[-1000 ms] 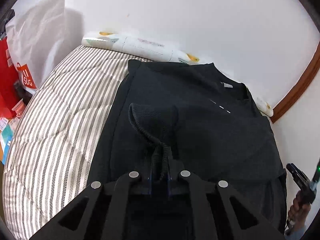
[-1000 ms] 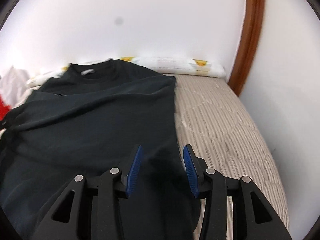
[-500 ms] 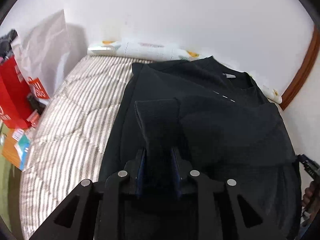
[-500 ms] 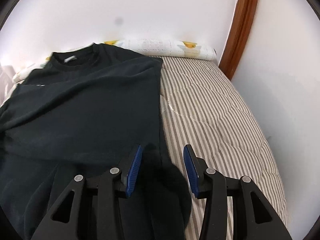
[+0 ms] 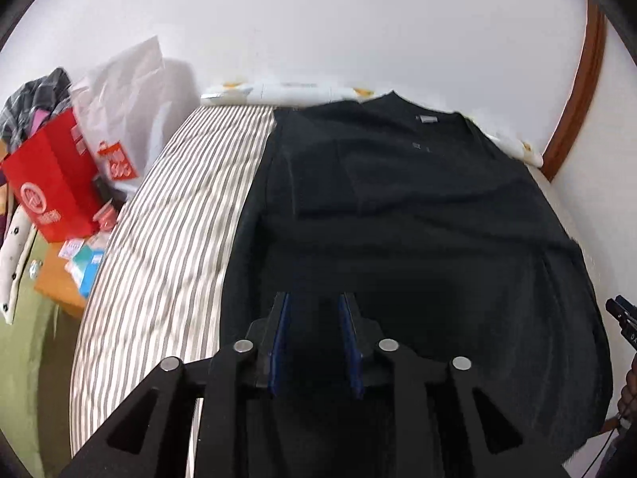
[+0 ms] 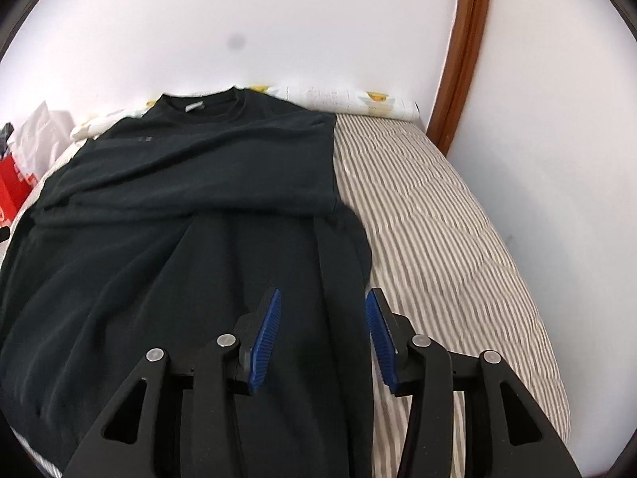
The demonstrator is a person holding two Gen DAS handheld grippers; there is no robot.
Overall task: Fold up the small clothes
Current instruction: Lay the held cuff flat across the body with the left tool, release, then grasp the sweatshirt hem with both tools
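Observation:
A black long-sleeved shirt [image 5: 418, 215] lies flat on a striped bed, collar toward the far wall, both sleeves folded in across the chest. It also shows in the right wrist view [image 6: 191, 207]. My left gripper [image 5: 314, 318] is open and empty, above the shirt's lower left part. My right gripper [image 6: 323, 310] is open and empty, above the shirt's lower right edge next to the bare mattress. The other gripper's tip shows at the right edge of the left wrist view [image 5: 623, 318].
The striped mattress [image 6: 438, 239] lies bare right of the shirt and also left of it [image 5: 167, 239]. A patterned pillow roll [image 6: 350, 99] lies along the white wall. A red bag [image 5: 51, 187], a white bag [image 5: 123, 91] and clutter stand left of the bed. A wooden frame [image 6: 462, 51] is at right.
My left gripper has opened and let go of the sleeve cuff, which now lies flat across the chest. Both grippers have drawn back toward the shirt's hem.

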